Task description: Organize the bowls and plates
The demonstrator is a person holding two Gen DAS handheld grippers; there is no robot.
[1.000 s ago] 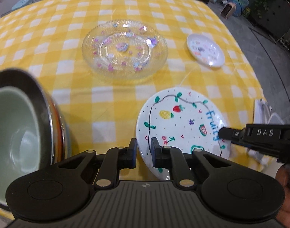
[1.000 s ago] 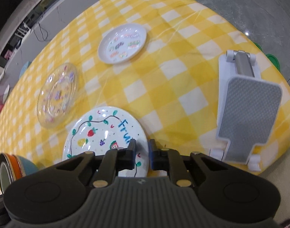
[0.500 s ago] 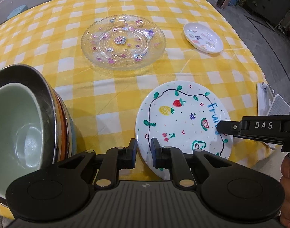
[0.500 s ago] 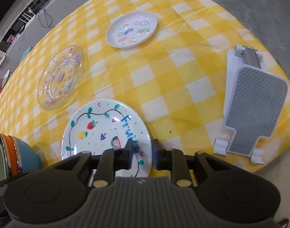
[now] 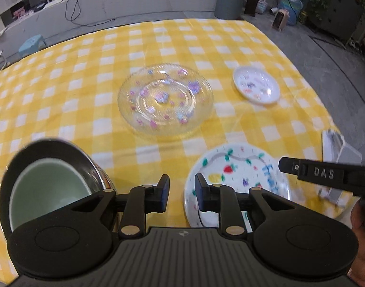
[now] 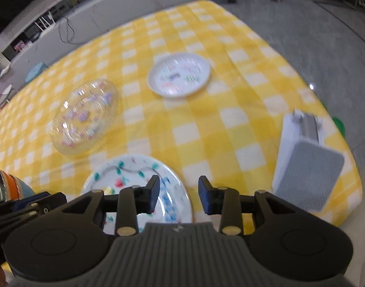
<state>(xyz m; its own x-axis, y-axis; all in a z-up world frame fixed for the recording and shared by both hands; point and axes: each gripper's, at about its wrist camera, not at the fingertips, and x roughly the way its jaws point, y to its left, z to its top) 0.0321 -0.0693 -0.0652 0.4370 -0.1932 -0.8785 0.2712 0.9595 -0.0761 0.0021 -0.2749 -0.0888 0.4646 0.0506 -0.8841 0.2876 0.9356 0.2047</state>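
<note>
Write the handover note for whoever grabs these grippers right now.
Left gripper: open, empty, over the near table edge between the bowl stack and the fruit plate.
Right gripper: open, empty, over the fruit plate's right rim.
On the yellow checked cloth: bowls nested at near left, fruit plate near centre, glass plate behind it, small white plate far right. A white-and-grey stand lies at the right edge.
Done: bowls are stacked.
Left: the three plates lie apart, unstacked. Both views are blurred, so check rim positions before gripping.
</note>
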